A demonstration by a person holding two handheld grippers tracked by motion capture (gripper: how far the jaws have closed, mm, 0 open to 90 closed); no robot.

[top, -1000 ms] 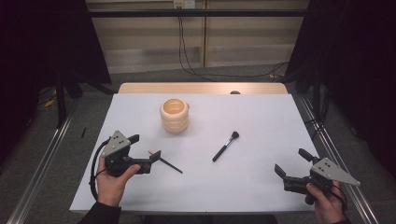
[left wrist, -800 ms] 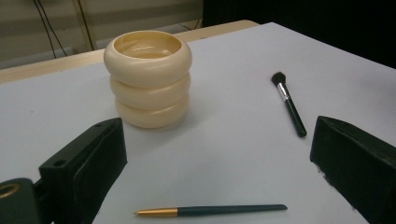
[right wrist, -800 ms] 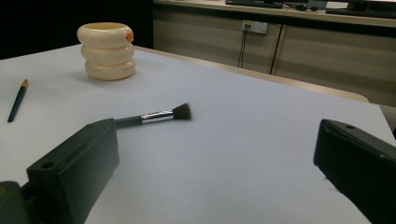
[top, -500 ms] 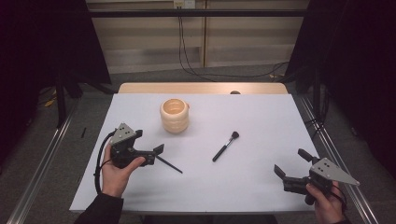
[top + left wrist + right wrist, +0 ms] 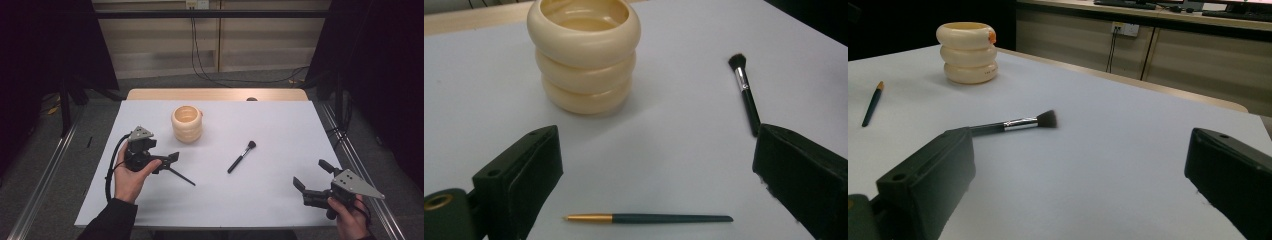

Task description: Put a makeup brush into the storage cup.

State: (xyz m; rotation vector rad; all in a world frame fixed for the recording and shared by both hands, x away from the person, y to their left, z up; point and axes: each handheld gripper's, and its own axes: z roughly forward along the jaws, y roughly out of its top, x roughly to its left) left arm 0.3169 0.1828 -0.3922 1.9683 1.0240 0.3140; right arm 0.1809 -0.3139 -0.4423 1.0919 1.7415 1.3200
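Observation:
A cream ribbed cup [image 5: 187,123] stands upright at the table's left-centre. Right of it lies a black makeup brush [image 5: 242,156], bristles pointing away. A thin dark liner brush [image 5: 181,177] with a gold end lies nearer the front. My left gripper [image 5: 169,162] is open and empty, just left of the liner brush. In the left gripper view the liner brush [image 5: 649,218] lies crosswise between the jaws, with the cup [image 5: 585,55] and makeup brush [image 5: 746,97] beyond. My right gripper [image 5: 311,175] is open and empty at the front right, facing the makeup brush [image 5: 1013,123] and the cup [image 5: 968,52].
A white sheet [image 5: 280,125] covers the table, with a wooden edge [image 5: 215,94] showing at the back. Metal rails [image 5: 360,165] run along both sides. Cables [image 5: 200,60] hang against the far wall. There is free room between the makeup brush and the right gripper.
My left gripper has moved forward and a little right, closer to the liner brush and the cup. The right gripper and the objects have stayed put.

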